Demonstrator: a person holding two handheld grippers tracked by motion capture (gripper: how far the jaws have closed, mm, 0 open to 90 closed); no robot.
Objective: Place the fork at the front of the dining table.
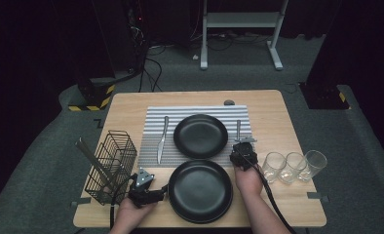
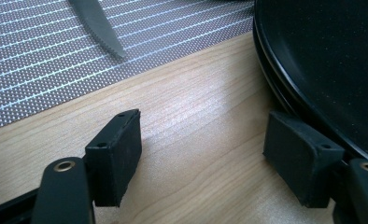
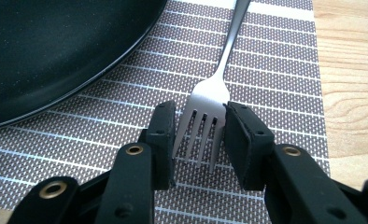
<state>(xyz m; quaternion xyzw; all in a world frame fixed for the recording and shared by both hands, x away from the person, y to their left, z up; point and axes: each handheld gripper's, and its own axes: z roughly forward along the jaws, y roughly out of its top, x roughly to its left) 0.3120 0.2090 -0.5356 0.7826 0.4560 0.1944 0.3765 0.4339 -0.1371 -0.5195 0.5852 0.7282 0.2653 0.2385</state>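
A silver fork (image 3: 205,105) lies on the striped placemat (image 3: 275,70), right of the far black plate (image 1: 200,135). My right gripper (image 3: 201,112) is shut on the fork's tines, one pad against each side, and sits at the fork's near end (image 1: 242,148). A second black plate (image 1: 200,191) rests on the bare wood nearer the person. My left gripper (image 1: 148,191) stands open at that plate's left rim (image 2: 285,88) with nothing between its jaws (image 2: 203,140). Its right pad (image 2: 303,158) sits right at the rim.
A knife (image 1: 162,139) lies on the placemat left of the far plate; its tip (image 2: 98,23) shows ahead of the left gripper. A black wire basket (image 1: 111,165) holding a utensil stands at the left. Three glasses (image 1: 293,166) stand in a row at the right.
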